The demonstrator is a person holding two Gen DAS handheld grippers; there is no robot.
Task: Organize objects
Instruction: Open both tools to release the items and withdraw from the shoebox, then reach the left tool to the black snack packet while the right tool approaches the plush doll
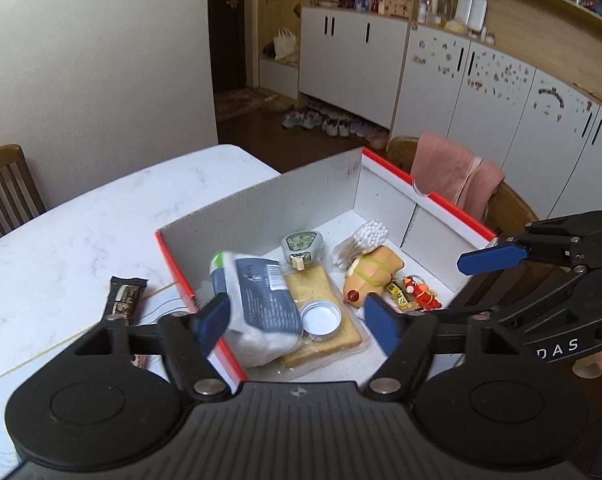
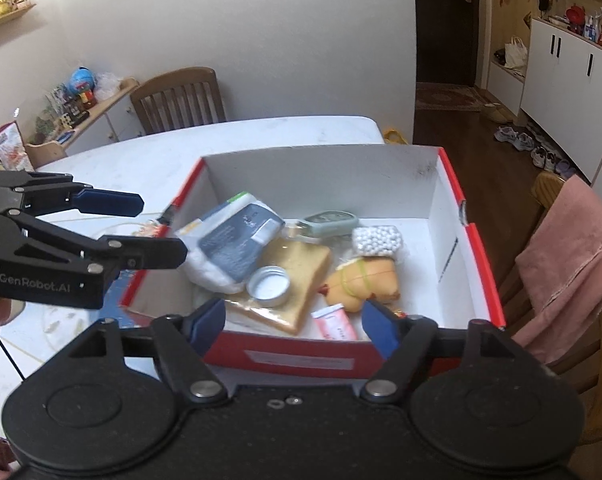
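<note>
A red-and-white cardboard box [image 2: 453,184] sat on a white marble table [image 1: 61,216]. Inside lay a wipes pack [image 2: 237,240] at nine o'clock, a bread slice [image 2: 301,276] with a metal lid [image 2: 268,286] at centre, and cotton swabs [image 2: 377,240] at two o'clock. The left gripper [image 1: 297,322] and right gripper [image 2: 293,320] hovered above, jaws wide, holding nothing.

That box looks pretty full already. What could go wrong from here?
1. The white packet leans against the box wall on top of other things; it might slide and knock the small tin off the bread.
2. A snack bar lies outside on the table; it could be forgotten.
3. The left gripper and right gripper hang open close together, so they might bump.
</note>
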